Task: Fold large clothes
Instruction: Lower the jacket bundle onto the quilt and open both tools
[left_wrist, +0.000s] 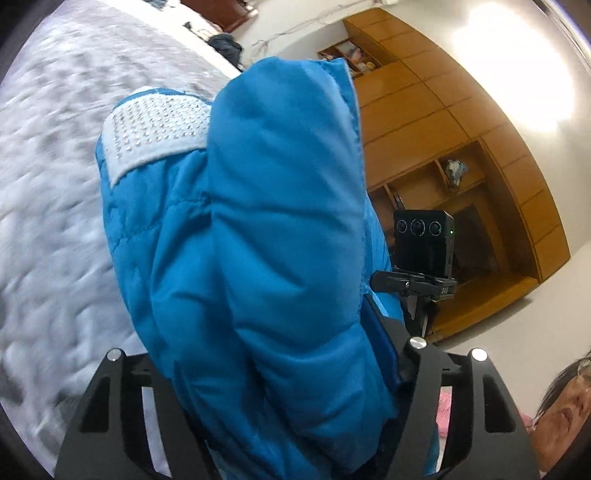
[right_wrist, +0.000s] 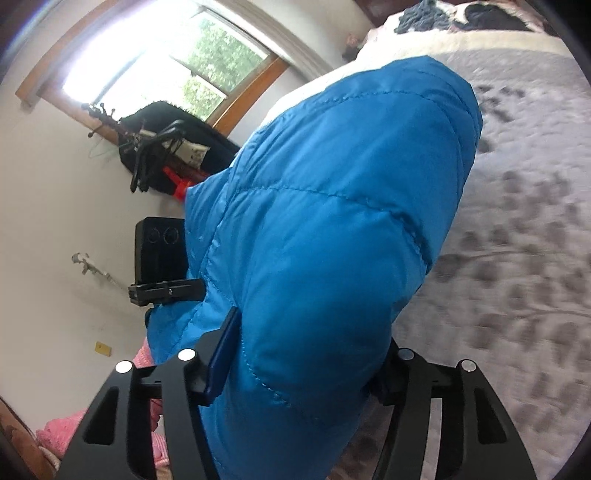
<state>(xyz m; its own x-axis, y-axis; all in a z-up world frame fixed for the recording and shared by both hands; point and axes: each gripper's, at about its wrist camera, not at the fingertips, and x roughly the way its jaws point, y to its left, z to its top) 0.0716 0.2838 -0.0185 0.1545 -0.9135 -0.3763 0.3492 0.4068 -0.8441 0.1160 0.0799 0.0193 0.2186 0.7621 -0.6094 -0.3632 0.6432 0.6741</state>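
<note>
Above grey bedspread (right_wrist: 517, 221), both claws (left (left_wrist: 273, 369), right (right_wrist: 303, 365)) clamped on blue puffer jacket (left_wrist: 258, 240).

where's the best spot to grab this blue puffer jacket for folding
Judging from these views, take the blue puffer jacket by a thick quilted edge, one edge per side, coming in from the person's side with fingers pointing toward the bed. The padding bunches into firm rolls that fill the jaws; both the left hand-held gripper and right hand-held gripper already clamp such rolls.
</note>
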